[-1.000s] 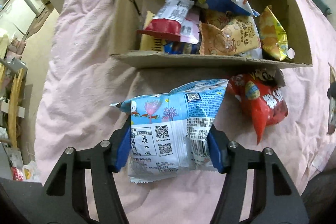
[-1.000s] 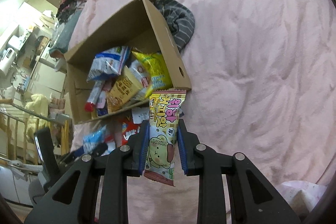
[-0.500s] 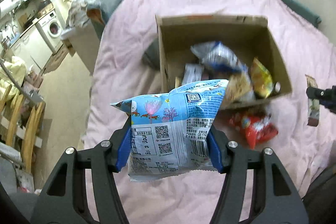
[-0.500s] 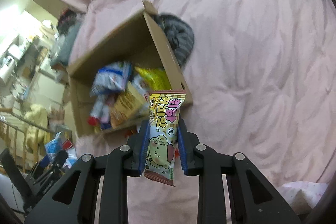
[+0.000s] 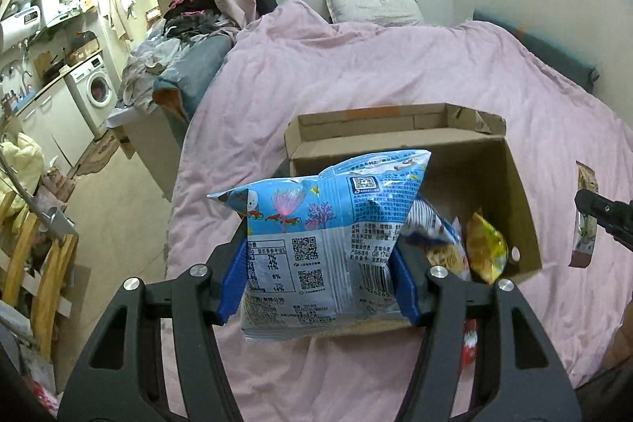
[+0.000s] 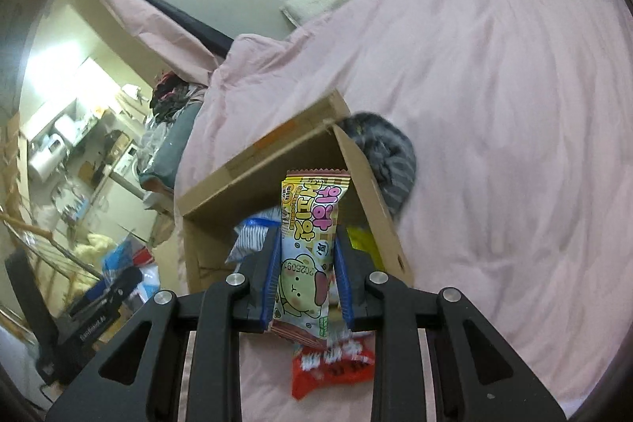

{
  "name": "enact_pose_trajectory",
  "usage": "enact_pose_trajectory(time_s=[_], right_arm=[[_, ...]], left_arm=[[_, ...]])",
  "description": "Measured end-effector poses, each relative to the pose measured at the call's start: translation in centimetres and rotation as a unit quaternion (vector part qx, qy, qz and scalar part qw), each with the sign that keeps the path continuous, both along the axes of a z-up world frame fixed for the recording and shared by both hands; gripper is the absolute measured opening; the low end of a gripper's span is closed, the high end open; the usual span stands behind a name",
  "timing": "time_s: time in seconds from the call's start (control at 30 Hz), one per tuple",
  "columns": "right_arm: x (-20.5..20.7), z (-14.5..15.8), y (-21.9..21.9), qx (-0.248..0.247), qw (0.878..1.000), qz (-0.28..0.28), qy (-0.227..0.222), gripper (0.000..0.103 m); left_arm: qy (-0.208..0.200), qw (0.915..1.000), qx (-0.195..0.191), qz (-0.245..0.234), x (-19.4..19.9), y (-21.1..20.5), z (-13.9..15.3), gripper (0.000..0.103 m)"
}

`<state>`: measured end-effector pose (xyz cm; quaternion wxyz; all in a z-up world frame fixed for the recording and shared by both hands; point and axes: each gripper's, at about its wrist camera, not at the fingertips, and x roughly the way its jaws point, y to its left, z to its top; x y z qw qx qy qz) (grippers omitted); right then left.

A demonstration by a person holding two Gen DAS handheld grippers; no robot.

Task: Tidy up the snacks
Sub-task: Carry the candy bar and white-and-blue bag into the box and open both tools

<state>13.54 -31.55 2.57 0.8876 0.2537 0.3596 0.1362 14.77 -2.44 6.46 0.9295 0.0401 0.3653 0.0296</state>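
Note:
My left gripper [image 5: 318, 275] is shut on a puffy light-blue snack bag [image 5: 328, 236], held in the air in front of an open cardboard box [image 5: 514, 192] on the pink bed. The box holds several snack packs, among them a yellow one [image 5: 484, 250]. My right gripper [image 6: 304, 271] is shut on a narrow yellow-and-pink snack bar [image 6: 310, 248], raised over the same box [image 6: 372, 192]. A red snack bag [image 6: 332, 366] lies on the cover just before the box. The right gripper with its bar [image 5: 584, 220] shows at the right edge of the left wrist view.
The pink duvet [image 5: 356, 66] covers the whole bed, with a pillow [image 5: 374, 8] at the head. A grey striped cloth [image 6: 385, 161] lies behind the box. Left of the bed are a laundry heap [image 5: 174, 50], a washing machine [image 5: 99, 91] and wooden rails [image 5: 23, 263].
Both grippers have risen with their snacks and tilted upward, so the box now sits lower and farther off and the room's wall shows. Grips are unchanged.

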Motion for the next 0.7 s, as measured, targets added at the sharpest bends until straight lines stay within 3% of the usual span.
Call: enact_pose_trajectory(time_s=[0.43, 0.57, 0.7], right_arm=[[4.8, -1.0, 3.4, -0.052, 0.998, 0.029, -0.003, 0.027], [6.4, -1.5, 3.7, -0.063, 0.998, 0.029, -0.001, 0.027], [8.2, -2.3, 4.5, -0.076, 0.996, 0.037, 0.006, 0.027]], left_arm=[[0.008, 0.9991, -0.042, -0.006, 4.3, 0.1, -3.0, 0.058], [0.013, 0.9957, -0.089, -0.019, 5.0, 0.4, -3.9, 0.058], [0.012, 0.9978, -0.062, -0.020, 5.9, -0.3, -4.5, 0.058]])
